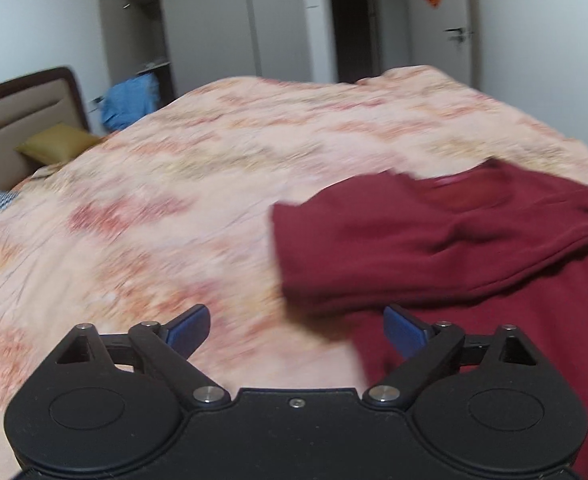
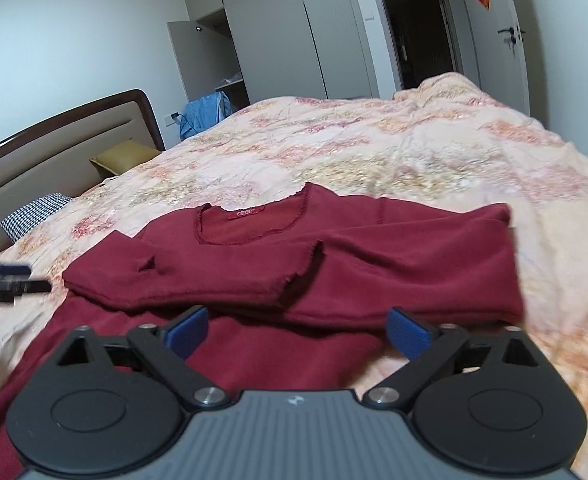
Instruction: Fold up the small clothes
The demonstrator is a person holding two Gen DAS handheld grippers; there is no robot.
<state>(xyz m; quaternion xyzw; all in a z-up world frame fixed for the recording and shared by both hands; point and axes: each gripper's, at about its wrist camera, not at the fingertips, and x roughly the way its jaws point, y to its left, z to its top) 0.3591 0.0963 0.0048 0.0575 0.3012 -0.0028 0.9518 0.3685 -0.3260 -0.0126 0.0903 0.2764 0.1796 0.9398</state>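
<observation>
Sweater (image 2: 334,264) in dark red lies flat on the floral bedspread (image 2: 374,148), both sleeves folded across its chest. Left gripper (image 1: 297,330) and right gripper (image 2: 298,330) both hang spread wide, nothing held.

The maroon top (image 2: 334,264) looks like soft matt knit; the quilt (image 2: 394,148) is crinkled cloth; the headboard (image 2: 53,152) seems padded, glossy-framed.

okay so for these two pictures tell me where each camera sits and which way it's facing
Left wrist: on the left gripper, angled down over the bed; its open blue fingers show, shirt at right.
Right wrist: on the right gripper, angled down at the shirt; its open fingers show, the left gripper at the left edge.
Shared: shirt, bed, headboard, wardrobe, door.
</observation>
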